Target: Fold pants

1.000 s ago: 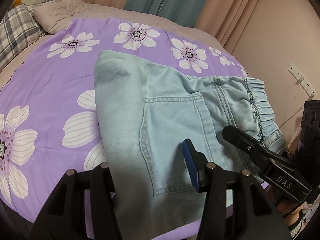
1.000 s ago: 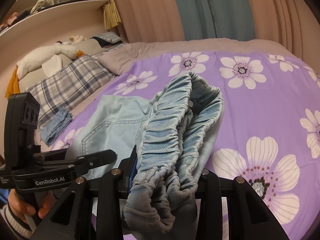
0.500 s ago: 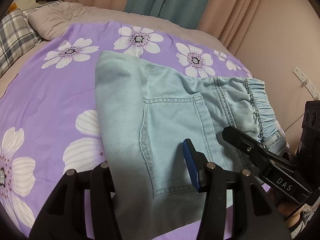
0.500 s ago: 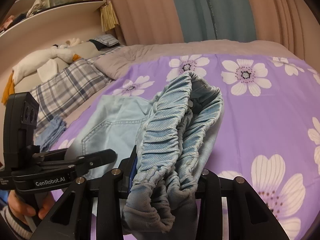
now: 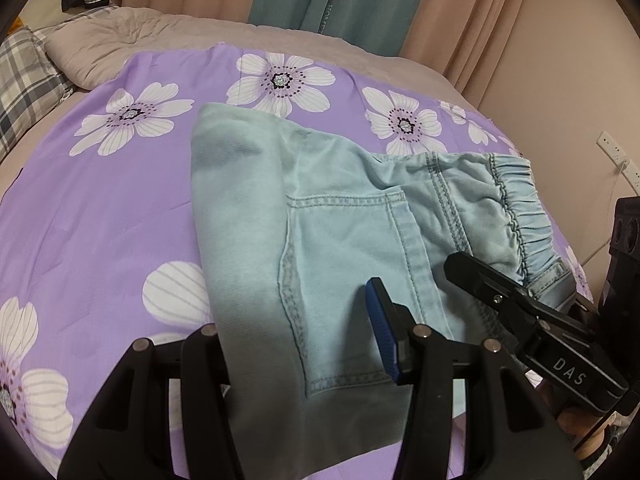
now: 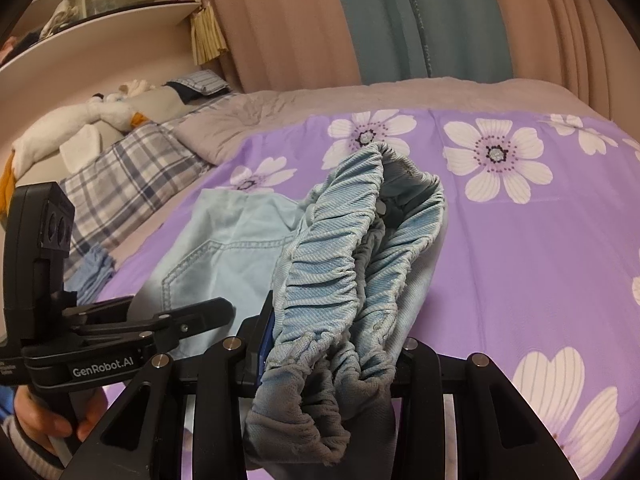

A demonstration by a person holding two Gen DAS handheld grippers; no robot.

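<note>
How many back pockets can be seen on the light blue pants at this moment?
1. A single stitched pocket lies on the upper side of the pants, between the far fold and the elastic waistband. A second pocket may be hidden underneath the fold.

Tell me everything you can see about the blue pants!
The pants are pale blue, denim-looking cloth with a stitched back pocket and a gathered elastic waistband. They lie on the purple flowered bedspread. The left gripper holds the near edge; the right gripper pinches the bunched waistband, lifting it.
</note>
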